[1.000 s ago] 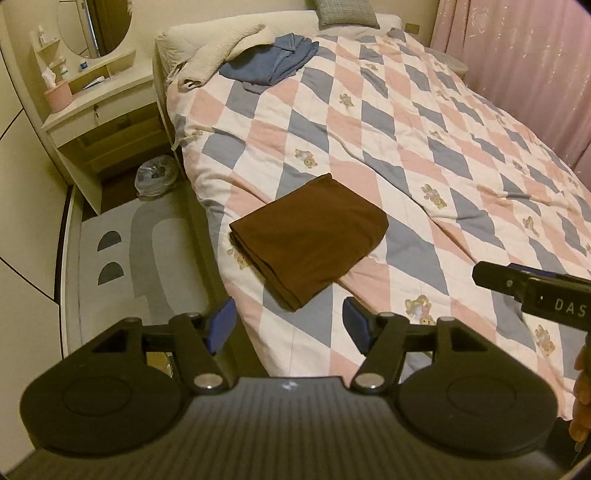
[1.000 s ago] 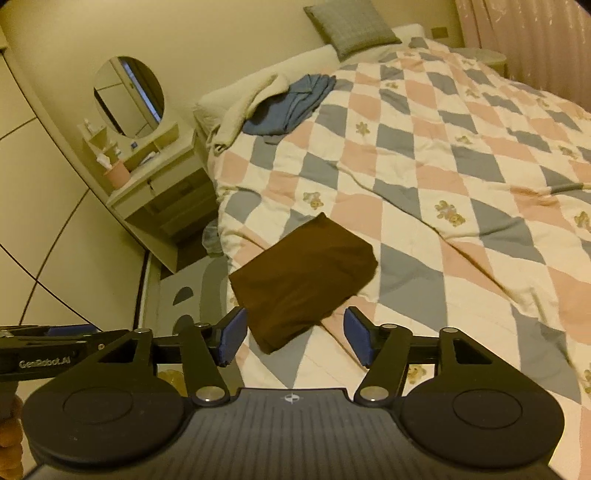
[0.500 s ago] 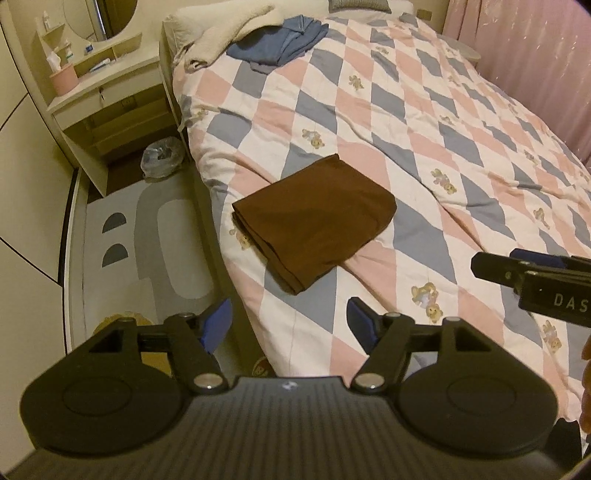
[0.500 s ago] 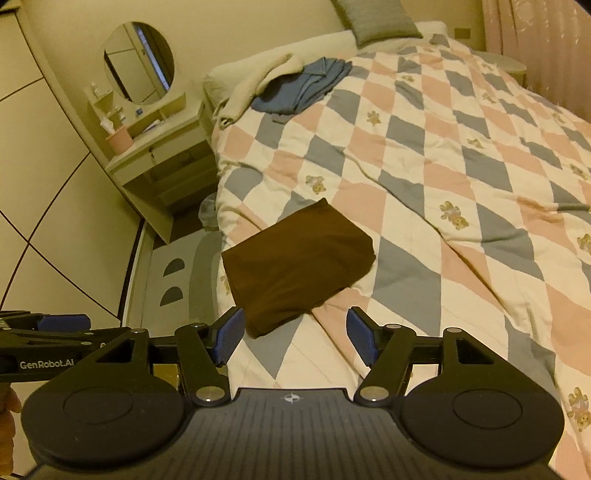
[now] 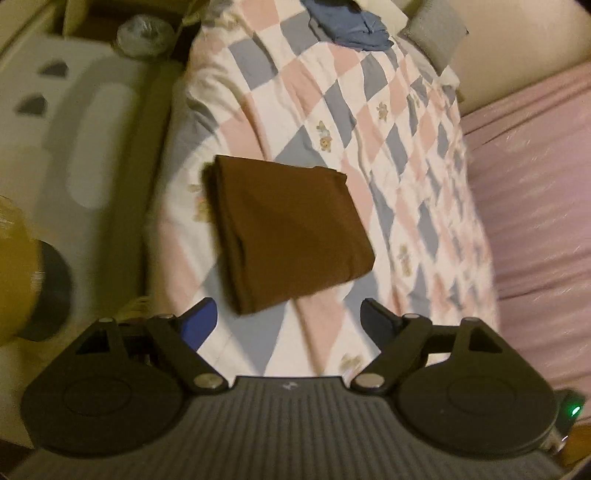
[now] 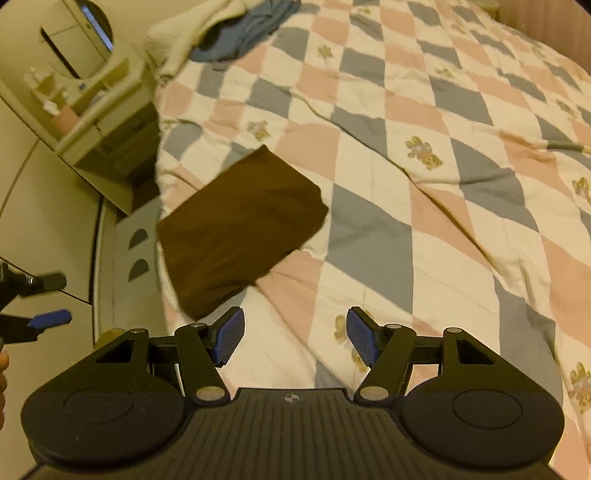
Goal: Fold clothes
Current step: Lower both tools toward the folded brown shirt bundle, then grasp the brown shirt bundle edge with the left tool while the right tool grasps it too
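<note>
- Brown fabric, folded into a flat rectangular garment (image 5: 291, 236), is seen lying on the pink, grey and white checked quilt (image 5: 388, 122) near the bed's edge.
- The left gripper (image 5: 288, 319) is held apart above the quilt, just short of the garment, with nothing between its blue pads.
- The right gripper (image 6: 295, 336) is likewise spread wide and empty, near the garment's lower corner.
- A crumpled blue garment (image 6: 240, 33) is seen beside a cream towel (image 6: 184, 37) at the far end.
</note>
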Action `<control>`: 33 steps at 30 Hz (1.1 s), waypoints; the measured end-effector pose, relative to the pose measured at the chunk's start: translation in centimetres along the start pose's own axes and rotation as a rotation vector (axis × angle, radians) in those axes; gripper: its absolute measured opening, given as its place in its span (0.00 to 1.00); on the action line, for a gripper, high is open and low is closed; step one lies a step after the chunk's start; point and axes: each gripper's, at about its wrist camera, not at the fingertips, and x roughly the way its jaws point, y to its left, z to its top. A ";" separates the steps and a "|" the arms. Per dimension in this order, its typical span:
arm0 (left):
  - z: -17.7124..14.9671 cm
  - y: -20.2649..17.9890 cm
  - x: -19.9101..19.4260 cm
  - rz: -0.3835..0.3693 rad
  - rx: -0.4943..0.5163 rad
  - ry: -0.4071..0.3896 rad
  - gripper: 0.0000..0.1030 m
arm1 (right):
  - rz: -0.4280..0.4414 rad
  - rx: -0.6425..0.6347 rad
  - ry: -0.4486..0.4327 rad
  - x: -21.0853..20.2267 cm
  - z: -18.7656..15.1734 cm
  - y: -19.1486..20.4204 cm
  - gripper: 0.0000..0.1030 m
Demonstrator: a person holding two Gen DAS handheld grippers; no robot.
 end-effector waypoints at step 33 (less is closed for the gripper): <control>6.2 11.4 21.1 -0.312 -0.264 0.120 0.70 | 0.244 -0.223 0.181 24.0 18.8 -1.2 0.61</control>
